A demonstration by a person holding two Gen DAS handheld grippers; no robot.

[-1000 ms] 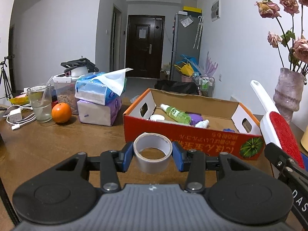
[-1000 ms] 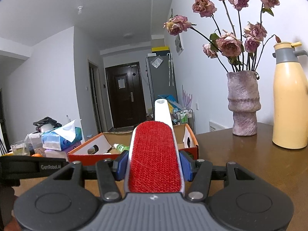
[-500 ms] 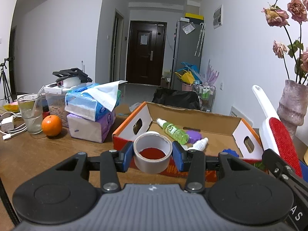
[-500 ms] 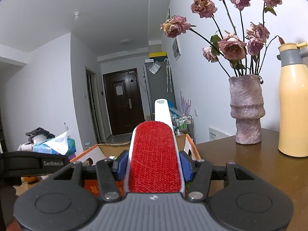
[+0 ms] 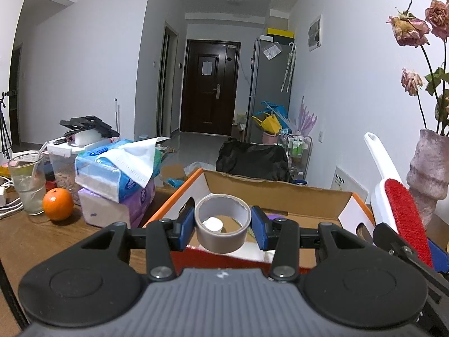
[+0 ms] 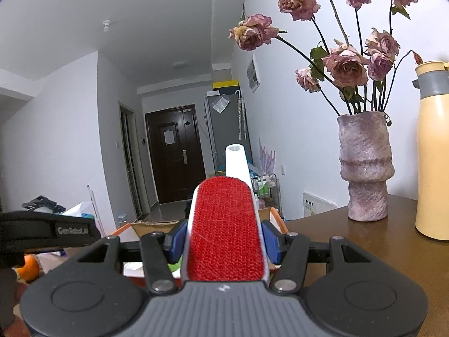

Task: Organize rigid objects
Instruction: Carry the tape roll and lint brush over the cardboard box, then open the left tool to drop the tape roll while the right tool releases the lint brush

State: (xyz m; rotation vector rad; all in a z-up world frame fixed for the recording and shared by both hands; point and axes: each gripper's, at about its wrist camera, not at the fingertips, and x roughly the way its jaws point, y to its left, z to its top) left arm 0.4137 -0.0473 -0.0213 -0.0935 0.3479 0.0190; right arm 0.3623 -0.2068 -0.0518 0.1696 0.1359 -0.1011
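Grey tape roll [image 5: 223, 226] and red lint brush [image 6: 226, 226] carried at the cardboard box [image 5: 276, 195].
Each is clamped in its hand-held gripper, left [image 5: 223, 229] and right [image 6: 224, 241], above the box's near edge. Items are already boxed; both releases are judged outstanding.

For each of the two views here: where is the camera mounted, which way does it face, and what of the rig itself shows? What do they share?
Left wrist: sits behind the left gripper, facing over the cardboard box toward the hallway door; its own fingers clamp a tape roll, and the right gripper shows at the right edge.
Right wrist: sits behind the right gripper, facing the same hallway; its fingers clamp a red lint brush, and the left gripper juts in at the left edge.
Shared: lint brush, box, orange, vase, door.
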